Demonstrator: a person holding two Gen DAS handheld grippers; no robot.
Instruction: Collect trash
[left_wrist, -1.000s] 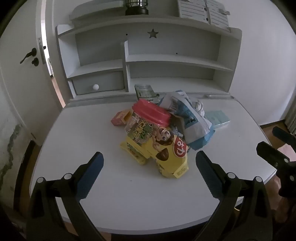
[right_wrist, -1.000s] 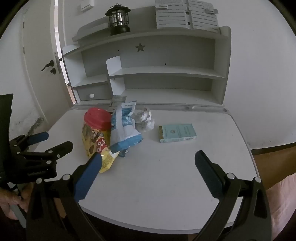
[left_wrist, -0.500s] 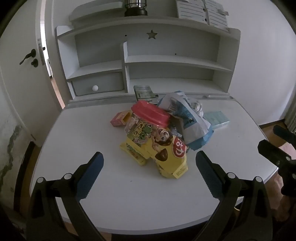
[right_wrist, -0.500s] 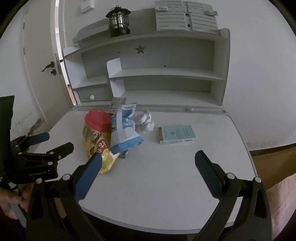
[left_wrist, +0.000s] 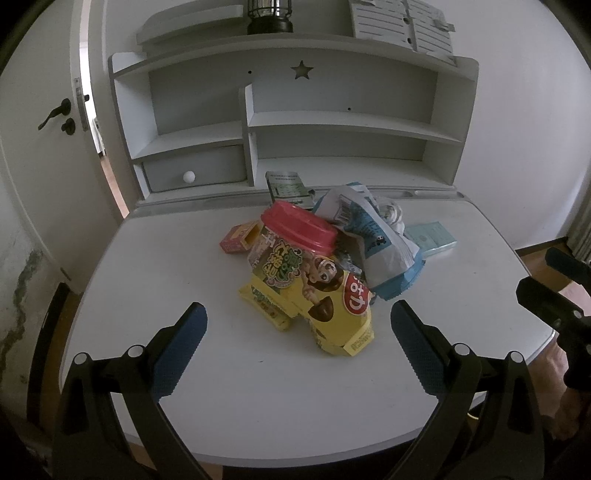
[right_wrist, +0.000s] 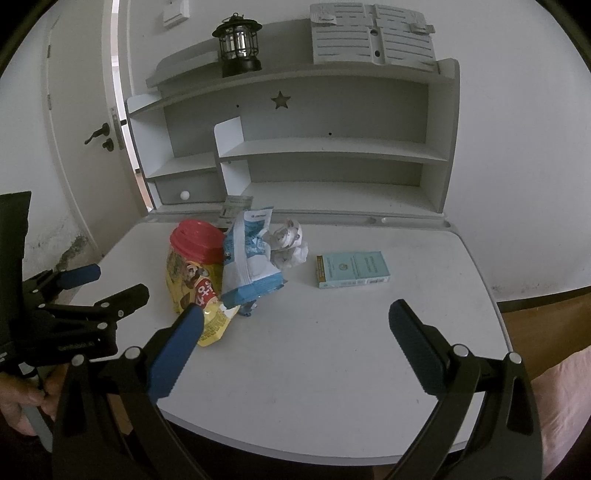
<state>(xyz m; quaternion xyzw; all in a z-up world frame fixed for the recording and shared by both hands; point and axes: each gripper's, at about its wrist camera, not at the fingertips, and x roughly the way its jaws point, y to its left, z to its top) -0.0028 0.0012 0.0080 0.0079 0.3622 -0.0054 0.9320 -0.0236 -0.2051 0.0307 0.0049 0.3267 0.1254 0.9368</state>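
A heap of trash lies mid-desk: a red-lidded snack jar (left_wrist: 295, 236), a yellow snack bag (left_wrist: 332, 306), a blue-white bag (left_wrist: 376, 240), a small red-yellow box (left_wrist: 238, 240), crumpled paper (right_wrist: 288, 245) and a pale blue box (right_wrist: 352, 269). My left gripper (left_wrist: 297, 347) hovers open just short of the yellow bag, nothing between its fingers. My right gripper (right_wrist: 295, 339) is open over bare desk, with the blue box beyond it to the right. The left gripper (right_wrist: 99, 291) also shows at the left of the right wrist view.
The white desk (left_wrist: 166, 280) has a shelf hutch (left_wrist: 332, 122) at the back with a drawer (left_wrist: 192, 173) and a black lantern (right_wrist: 238, 46) on top. A green-white packet (left_wrist: 288, 186) leans at the hutch foot. A door (left_wrist: 40, 122) stands at left.
Both grippers have crept slightly forward toward the heap. Both stay open; nothing on the desk has moved.
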